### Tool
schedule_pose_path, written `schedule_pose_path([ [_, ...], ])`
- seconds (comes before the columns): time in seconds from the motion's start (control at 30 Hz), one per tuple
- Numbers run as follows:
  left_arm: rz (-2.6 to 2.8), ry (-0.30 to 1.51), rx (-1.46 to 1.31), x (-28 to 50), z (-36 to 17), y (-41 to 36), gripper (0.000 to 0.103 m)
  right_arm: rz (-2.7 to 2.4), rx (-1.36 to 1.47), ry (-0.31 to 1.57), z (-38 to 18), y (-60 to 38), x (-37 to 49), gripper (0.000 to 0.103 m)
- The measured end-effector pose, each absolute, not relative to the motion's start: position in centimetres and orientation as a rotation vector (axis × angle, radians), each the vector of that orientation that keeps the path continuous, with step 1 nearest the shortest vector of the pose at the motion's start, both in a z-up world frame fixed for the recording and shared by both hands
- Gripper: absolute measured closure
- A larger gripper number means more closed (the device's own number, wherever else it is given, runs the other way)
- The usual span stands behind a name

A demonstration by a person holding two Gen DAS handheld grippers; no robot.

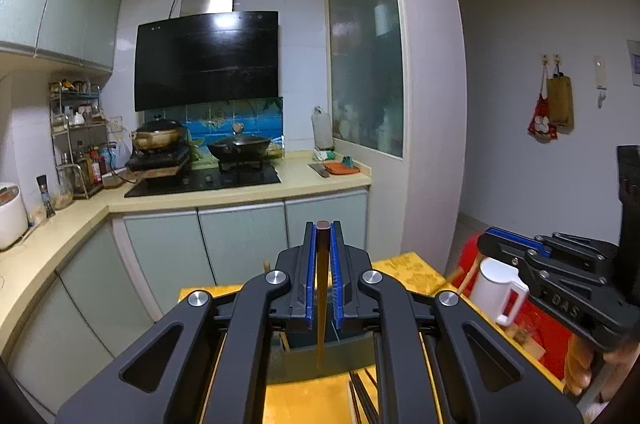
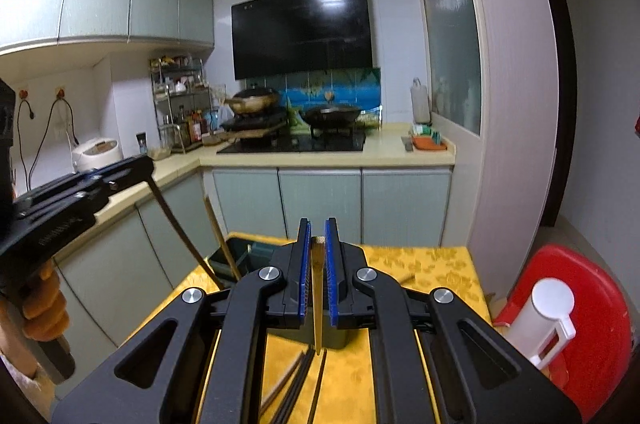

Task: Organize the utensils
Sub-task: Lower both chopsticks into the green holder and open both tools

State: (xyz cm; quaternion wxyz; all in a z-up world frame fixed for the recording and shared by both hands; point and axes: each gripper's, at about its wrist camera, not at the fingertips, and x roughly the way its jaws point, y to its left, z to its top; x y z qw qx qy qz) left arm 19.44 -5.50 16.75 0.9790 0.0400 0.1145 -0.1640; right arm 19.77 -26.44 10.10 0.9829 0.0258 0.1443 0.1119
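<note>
1. Yellow patterned cloth covers the table [image 2: 432, 264], which stands in front of pale green kitchen cabinets [image 2: 320, 200] and a beige counter.
2. Beside the table's right edge is a red plastic stool [image 2: 592, 308] with a white lidded jug [image 2: 540, 320] on it; the jug [image 1: 498, 288] also shows in the left wrist view.
3. Near the table's far left corner sits a dark green utensil holder [image 2: 236, 254], open at the top, with a light wooden chopstick [image 2: 220, 240] leaning out of it.
4. The left gripper [image 1: 323, 264] is clamped on a dark brown chopstick [image 1: 322, 288], held between its blue pads [image 1: 309, 284] and hanging down towards the dark holder [image 1: 304, 360] below. From the right wrist view the same gripper [image 2: 136, 170] is at the left, with that chopstick [image 2: 180, 228] slanting down towards the holder's side; whether its tip is inside the holder or just beside it I cannot tell.
5. The right gripper [image 2: 317, 272] is closed on a pale bamboo chopstick [image 2: 317, 296], upright, its pointed tip hanging just above the cloth.
6. Several dark chopsticks [image 2: 300, 380] lie loose on the cloth under the right gripper, roughly parallel and close together.
7. One more stick end [image 2: 406, 278] lies on the cloth to the right, partly hidden by the gripper.
</note>
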Motion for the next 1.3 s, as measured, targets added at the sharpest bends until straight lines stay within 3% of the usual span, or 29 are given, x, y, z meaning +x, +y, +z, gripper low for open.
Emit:
schedule_pose_path([
  [0.3, -0.252, 0.212, 0.090, 24.0, 17.7, -7.3, 0.096, 0.202, 0.054, 0.257, 10.9, -25.7, 23.8, 0.095],
  [1.1, -0.244, 0.365, 0.060, 28.6, 10.3, -6.1, 0.096, 0.183, 0.062, 0.476, 4.3, -23.8, 31.5, 0.094],
  [1.13, -0.250, 0.374, 0.051, 28.6, 10.3, -5.9, 0.093, 0.189, 0.067, 0.481, 4.3, -23.9, 31.6, 0.093],
  [1.23, -0.247, 0.372, 0.033, 28.3, 10.6, -5.4, 0.065, 0.186, 0.058, 0.476, 4.5, -23.8, 31.4, 0.093],
  [1.3, -0.246, 0.366, 0.036, 27.9, 10.7, -5.2, 0.058, 0.190, 0.058, 0.474, 4.7, -23.9, 31.2, 0.093],
])
